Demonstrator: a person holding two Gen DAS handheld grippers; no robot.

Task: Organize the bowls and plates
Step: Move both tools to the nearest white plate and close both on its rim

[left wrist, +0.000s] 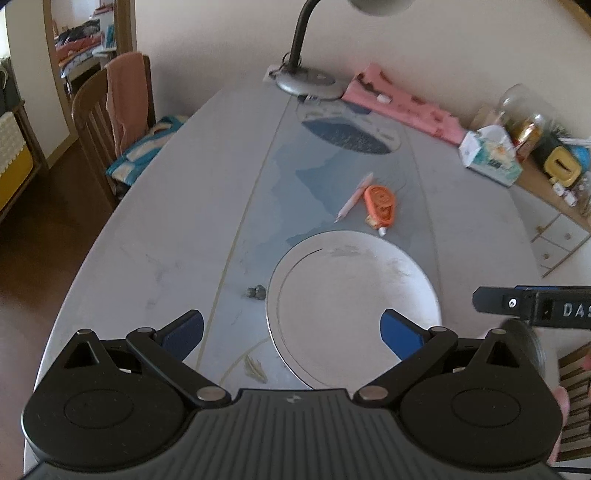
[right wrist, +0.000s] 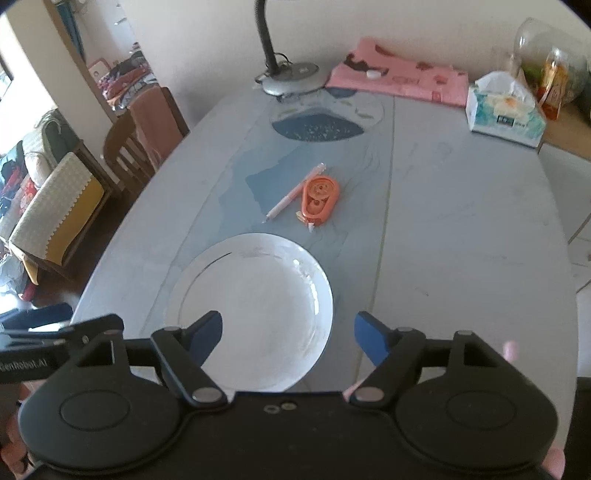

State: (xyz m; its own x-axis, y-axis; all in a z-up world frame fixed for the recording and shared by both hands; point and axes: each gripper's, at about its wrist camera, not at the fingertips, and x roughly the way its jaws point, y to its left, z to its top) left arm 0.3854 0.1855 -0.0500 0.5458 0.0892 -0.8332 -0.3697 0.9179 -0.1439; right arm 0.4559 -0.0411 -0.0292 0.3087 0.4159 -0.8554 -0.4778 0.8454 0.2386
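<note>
Right wrist view: a white plate is being framed on a grey table by both grippers' parted, empty jaws, a desk lamp behind.

You are facing a plain cream wall; a dark wooden slat-back chair is standing on brown flooring left of the grey oval table.

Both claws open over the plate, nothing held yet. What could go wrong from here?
1. The plate lies flat on the table, so a claw pad may slide off the thin rim rather than grip it.
2. The left claw and right claw hover close together; they could collide.
3. The pen and tape dispenser lie just beyond the plate; pushing it forward may knock them.
</note>
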